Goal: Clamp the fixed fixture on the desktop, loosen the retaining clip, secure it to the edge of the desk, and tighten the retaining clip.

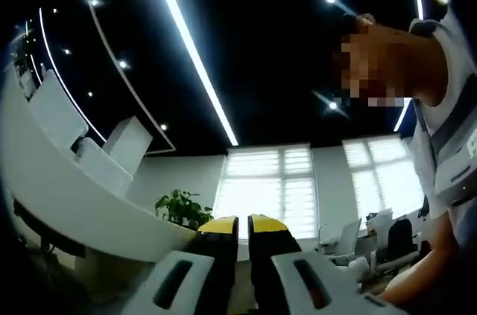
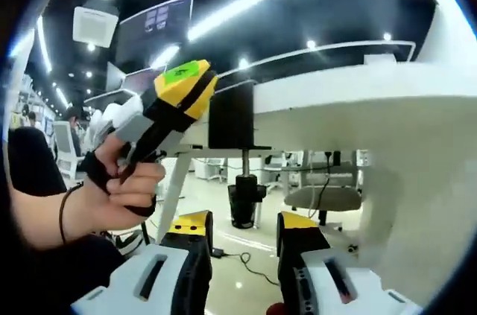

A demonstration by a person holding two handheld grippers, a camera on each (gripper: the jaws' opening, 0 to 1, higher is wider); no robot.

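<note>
Right gripper (image 2: 242, 237) jaws spread, empty, just below the clamp screw knob (image 2: 244, 197) | fixture (image 2: 231, 118) already on desk edge (image 2: 350, 103) | left gripper (image 1: 244, 229) nearly closed, empty, aimed at ceiling | looks like tightening's next: grab knob, twist

- One black clamp fixture (image 2: 237, 158) hung on one white desk edge (image 2: 358, 103).
- Two grippers showed: left (image 1: 243, 227), right (image 2: 242, 227).
- One potted plant (image 1: 182, 208) stood.
- One person's hand (image 2: 123, 188) appeared.
</note>
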